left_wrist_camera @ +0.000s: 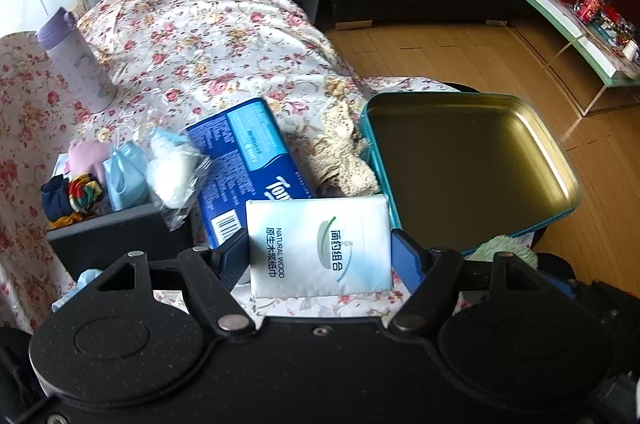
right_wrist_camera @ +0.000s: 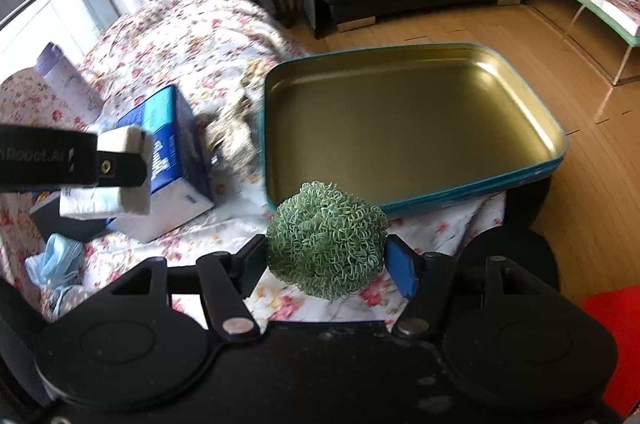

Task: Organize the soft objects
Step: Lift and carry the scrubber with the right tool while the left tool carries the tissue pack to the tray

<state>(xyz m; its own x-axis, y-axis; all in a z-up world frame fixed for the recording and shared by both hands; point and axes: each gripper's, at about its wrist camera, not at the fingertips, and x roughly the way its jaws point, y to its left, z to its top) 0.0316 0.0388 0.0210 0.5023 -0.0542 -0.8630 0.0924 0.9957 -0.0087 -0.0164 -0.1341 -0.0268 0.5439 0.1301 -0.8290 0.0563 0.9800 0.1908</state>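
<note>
Tissue pack (left_wrist_camera: 319,246) is clamped in left tool (left_wrist_camera: 320,256), green scrubber ball (right_wrist_camera: 326,239) in right tool (right_wrist_camera: 326,260); both are held near the empty tin tray (right_wrist_camera: 416,200), likely for sorting into it.

Tin tray (right_wrist_camera: 400,128) interior bare, open from above. Left of tray: lace bundle (right_wrist_camera: 234,140) against its rim, blue tissue box (right_wrist_camera: 176,160) beyond. Farther left: dark bin (left_wrist_camera: 120,236) crammed, purple bottle (left_wrist_camera: 76,64) upright. Floral cloth (right_wrist_camera: 332,304) before tray free.
</note>
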